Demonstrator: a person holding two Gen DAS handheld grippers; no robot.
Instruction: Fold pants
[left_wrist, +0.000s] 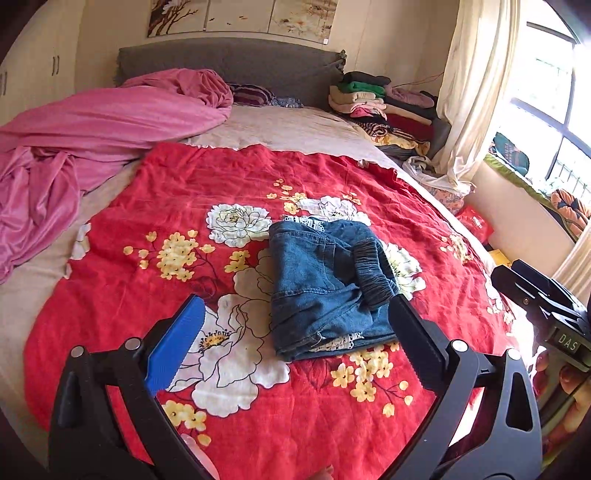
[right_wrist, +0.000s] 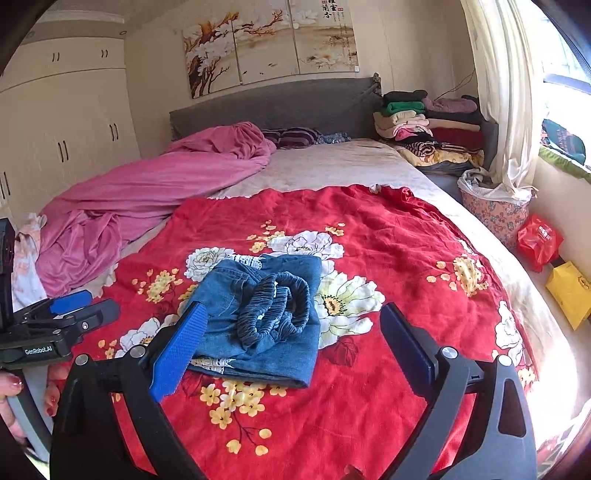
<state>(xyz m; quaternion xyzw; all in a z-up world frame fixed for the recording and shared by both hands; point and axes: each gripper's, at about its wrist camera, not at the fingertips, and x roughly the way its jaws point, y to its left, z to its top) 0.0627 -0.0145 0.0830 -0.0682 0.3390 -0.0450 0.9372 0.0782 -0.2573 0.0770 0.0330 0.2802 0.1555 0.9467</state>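
Note:
Blue denim pants (left_wrist: 317, 280) lie folded into a small packet on the red floral cover (left_wrist: 177, 184), with the elastic waistband (left_wrist: 373, 269) bunched on top and a white lace hem showing at the edges. My left gripper (left_wrist: 295, 302) hovers just short of the packet, open, with nothing between its fingers. In the right wrist view the same pants (right_wrist: 229, 291) sit ahead of my right gripper (right_wrist: 292, 309), which is also open and empty. The left gripper (right_wrist: 70, 306) appears at that view's left edge, held by a hand.
A crumpled pink blanket (left_wrist: 92, 122) covers the bed's left side. Stacked folded clothes (right_wrist: 424, 122) sit by the grey headboard. On the floor at the right are a floral basket (right_wrist: 495, 214), a red bag (right_wrist: 539, 240) and a yellow bag (right_wrist: 569, 291).

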